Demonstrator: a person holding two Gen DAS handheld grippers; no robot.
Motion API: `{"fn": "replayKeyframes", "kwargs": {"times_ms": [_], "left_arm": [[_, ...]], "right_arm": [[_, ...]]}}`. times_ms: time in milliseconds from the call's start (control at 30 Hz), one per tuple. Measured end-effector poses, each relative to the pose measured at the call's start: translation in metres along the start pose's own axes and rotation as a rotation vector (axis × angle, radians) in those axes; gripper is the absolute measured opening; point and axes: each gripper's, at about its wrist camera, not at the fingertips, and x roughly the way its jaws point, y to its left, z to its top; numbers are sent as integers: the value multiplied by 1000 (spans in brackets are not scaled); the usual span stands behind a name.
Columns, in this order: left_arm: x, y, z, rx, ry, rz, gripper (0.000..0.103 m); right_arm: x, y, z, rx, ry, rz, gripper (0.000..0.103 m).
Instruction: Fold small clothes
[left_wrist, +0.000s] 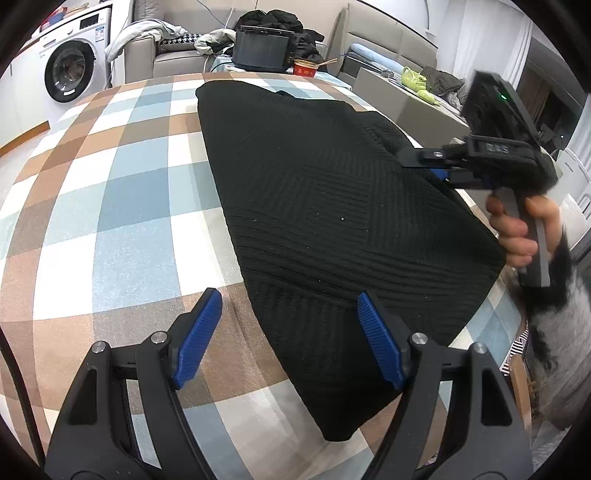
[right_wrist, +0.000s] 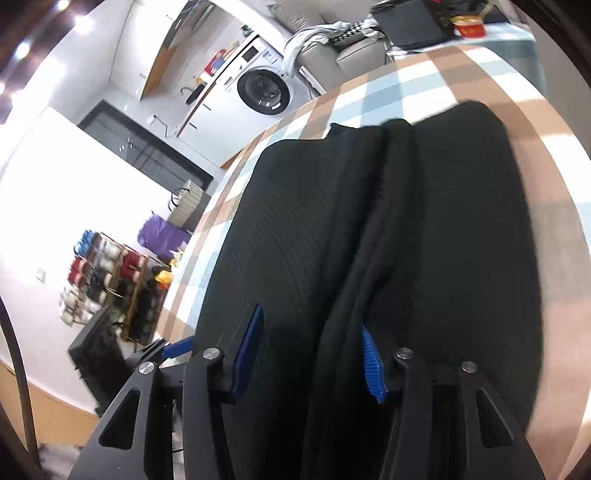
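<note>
Left wrist view: a black ribbed-knit garment (left_wrist: 332, 206) is laid flat on a table covered by a checked cloth (left_wrist: 122, 206) of brown, pale blue and white squares with a soft, slightly fuzzy surface. The knit is marked by fine parallel ridges that change direction in panels, and its edges are rounded where it is folded over. The left gripper (left_wrist: 288, 336) is seen with its jaws well apart, nothing clamped; its fingers are black plastic with blue ridged pads (left_wrist: 195, 339), one over the cloth and one over the near corner of the garment. The right gripper (left_wrist: 417, 157) is held at the garment's far right edge by a hand (left_wrist: 517, 236) wrapped around a grey handle; embossed lettering on its black body is present but cannot be read with certainty. In the right wrist view the right gripper (right_wrist: 312, 350) is shown with jaws apart and no pad pressing on the fabric; a raised lengthwise fold of the garment (right_wrist: 369, 240) runs between them. A white front-loading washing machine (left_wrist: 70, 66) with a round door is noted behind the table, its label illegible, together with a red bowl (left_wrist: 306, 67) bearing unreadable print.
</note>
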Motion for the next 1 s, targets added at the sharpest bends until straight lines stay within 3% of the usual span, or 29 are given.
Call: {"fn": "replayKeyframes", "kwargs": {"times_ms": [67,133,300,433,533,667,800,933,1000], "left_arm": [[0,1,1,-4,0,1,74],[-1,3,1,-12,-3,2,74],[-13,6,6,-29,-51,19,74],[-18,7,9,-41,-66,22,74],[-16,6,8,-39,-53,27,74],[-11,3,8,-41,-34,17,74],[-8,3,8,-50,-32,10,74],[3,7,14,-92,-18,17,74],[11,5,20,-96,-8,23,74]], "right_arm": [[5,6,3,-32,4,-42,37],[11,14,4,-94,0,-104,17],[-7,38,5,-188,-43,-171,11],[-43,67,14,-272,-119,-227,11],[-71,35,6,-194,-141,-289,11],[-53,-6,-8,-89,-62,-363,13],[-54,-16,-14,-59,-70,-349,22],[-69,-19,-26,-58,-100,-409,39],[-77,-23,-38,-62,-105,-452,39]]}}
